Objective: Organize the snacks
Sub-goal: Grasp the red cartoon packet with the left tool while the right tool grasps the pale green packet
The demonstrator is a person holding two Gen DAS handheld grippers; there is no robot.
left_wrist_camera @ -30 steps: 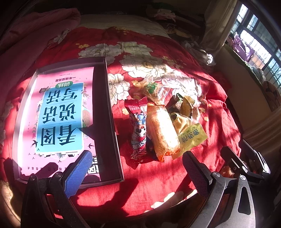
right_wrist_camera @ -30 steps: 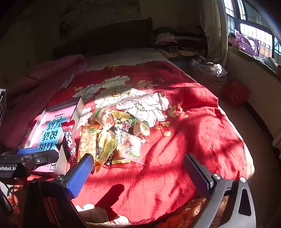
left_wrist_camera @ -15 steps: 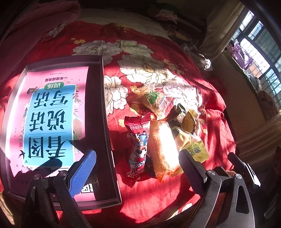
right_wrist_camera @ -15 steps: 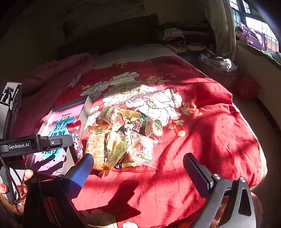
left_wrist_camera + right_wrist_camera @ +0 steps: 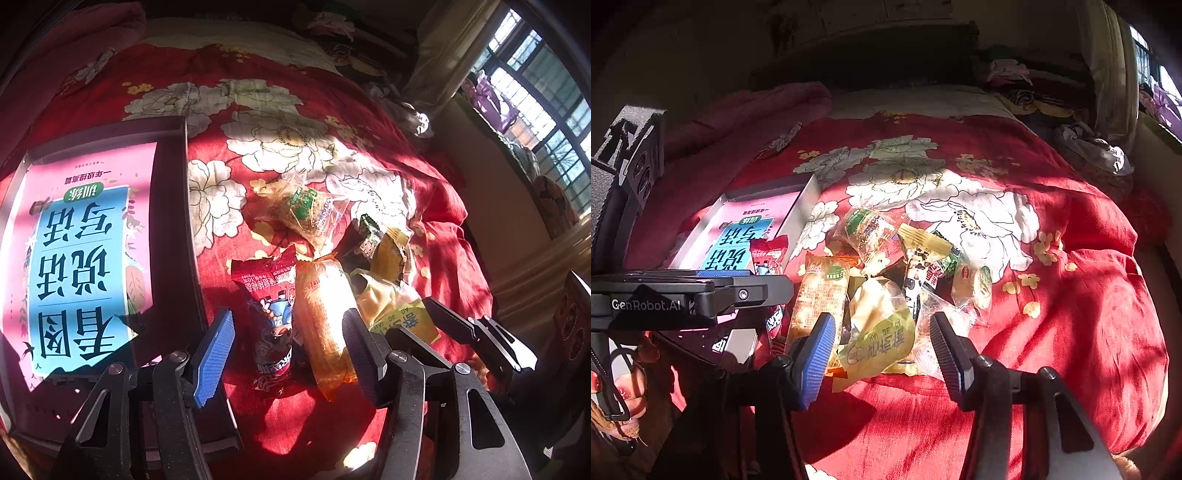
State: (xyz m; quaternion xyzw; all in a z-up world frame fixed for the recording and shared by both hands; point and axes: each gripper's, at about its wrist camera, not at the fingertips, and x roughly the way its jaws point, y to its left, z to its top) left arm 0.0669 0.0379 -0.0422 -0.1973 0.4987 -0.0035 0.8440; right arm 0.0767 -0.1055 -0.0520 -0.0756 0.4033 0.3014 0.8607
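Observation:
A heap of snack packets lies on the red flowered bedspread (image 5: 295, 122). My left gripper (image 5: 288, 356) hangs low over its near edge, jaws closing. A red packet (image 5: 269, 314) and a long orange packet (image 5: 323, 317) lie between its fingers, and the pads are not seen pressing them. My right gripper (image 5: 882, 356) is closing too, around a yellow-green packet (image 5: 882, 332) that lies loose between its pads. A dark open box (image 5: 173, 221) holding a pink and blue book (image 5: 81, 258) sits left of the heap. The left gripper's body (image 5: 690, 291) crosses the right wrist view.
More packets lie behind: a clear one with a green label (image 5: 306, 206) and a yellow one (image 5: 388, 254). A pink blanket (image 5: 746, 122) is bunched at the left. Clothes (image 5: 1089, 147) and a window (image 5: 535, 85) are on the right. A hand (image 5: 624, 387) holds the left tool.
Both grippers have come down and closer to the snack heap. Their jaws have narrowed, the left around the red and orange packets, the right around the yellow-green one.

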